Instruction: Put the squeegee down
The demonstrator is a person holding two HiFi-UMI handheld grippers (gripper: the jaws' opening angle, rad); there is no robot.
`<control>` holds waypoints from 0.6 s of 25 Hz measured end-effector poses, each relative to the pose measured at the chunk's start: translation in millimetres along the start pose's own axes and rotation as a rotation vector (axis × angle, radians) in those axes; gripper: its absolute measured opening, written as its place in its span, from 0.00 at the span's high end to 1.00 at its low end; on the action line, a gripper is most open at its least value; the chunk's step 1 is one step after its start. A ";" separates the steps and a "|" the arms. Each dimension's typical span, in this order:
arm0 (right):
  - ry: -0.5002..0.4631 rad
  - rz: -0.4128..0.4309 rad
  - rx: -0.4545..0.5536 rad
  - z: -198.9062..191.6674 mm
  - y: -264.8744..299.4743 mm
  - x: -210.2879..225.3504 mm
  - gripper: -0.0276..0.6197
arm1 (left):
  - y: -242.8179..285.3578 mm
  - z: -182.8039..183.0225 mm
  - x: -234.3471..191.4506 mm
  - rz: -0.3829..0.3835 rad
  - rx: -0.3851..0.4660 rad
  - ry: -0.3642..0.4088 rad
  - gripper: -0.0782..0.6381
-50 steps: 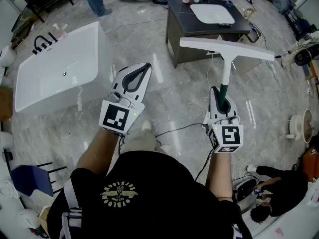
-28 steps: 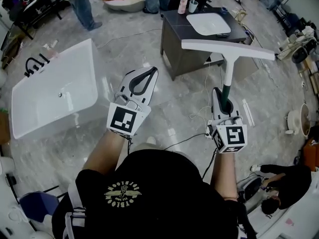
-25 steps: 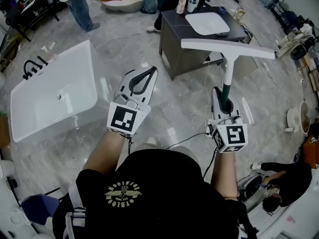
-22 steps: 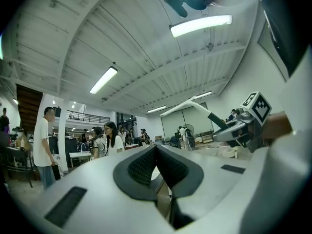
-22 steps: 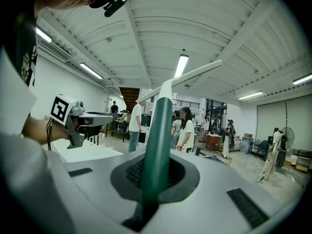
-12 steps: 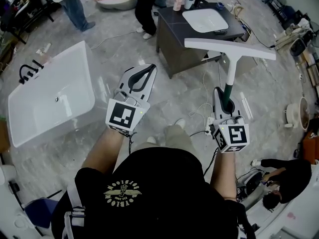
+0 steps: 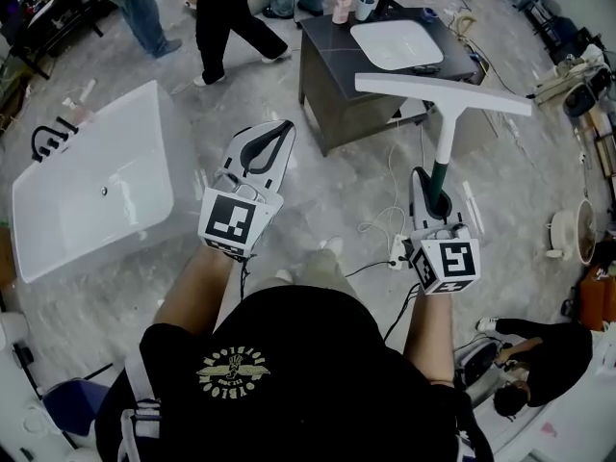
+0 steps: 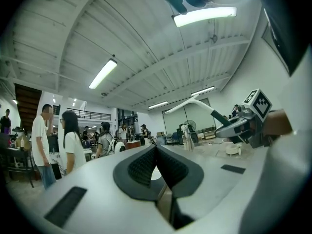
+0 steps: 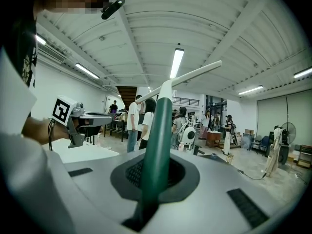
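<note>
Nothing is done yet. The right tongs [image 7: 430,189] clamp the squeegee [image 7: 445,128] by its green handle, blade held high above the floor. The left tongs [image 7: 272,133] are closed and empty. Setting it down is all to do.

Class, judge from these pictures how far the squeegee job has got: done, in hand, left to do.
Done: nothing; the squeegee is not yet down. In hand: the right gripper is shut on its green handle, blade aloft. Left: lower it onto a surface and open the fingers.
</note>
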State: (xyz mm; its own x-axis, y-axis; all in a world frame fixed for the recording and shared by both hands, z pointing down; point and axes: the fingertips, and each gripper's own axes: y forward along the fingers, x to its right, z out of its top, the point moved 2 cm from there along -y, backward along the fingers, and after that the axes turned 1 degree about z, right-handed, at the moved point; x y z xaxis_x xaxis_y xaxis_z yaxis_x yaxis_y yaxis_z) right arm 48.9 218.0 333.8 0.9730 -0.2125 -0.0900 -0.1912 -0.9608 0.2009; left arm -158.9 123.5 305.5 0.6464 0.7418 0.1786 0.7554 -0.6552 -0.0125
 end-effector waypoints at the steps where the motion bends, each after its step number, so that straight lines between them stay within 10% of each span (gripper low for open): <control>1: 0.005 0.001 0.001 -0.2 4.3 5.2 0.91 | 5.2 -0.7 -2.2 0.002 -0.009 0.000 0.86; 15: -0.006 0.021 0.017 8.6 48.9 58.2 0.91 | 66.2 4.7 -8.9 0.018 0.025 -0.004 0.86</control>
State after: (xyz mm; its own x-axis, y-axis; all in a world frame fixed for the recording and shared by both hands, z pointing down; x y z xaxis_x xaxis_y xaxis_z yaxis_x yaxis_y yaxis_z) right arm 95.1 157.1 330.0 0.9679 -0.2339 -0.0920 -0.2140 -0.9589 0.1864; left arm -114.2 74.1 298.5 0.6601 0.7307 0.1739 0.7462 -0.6645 -0.0404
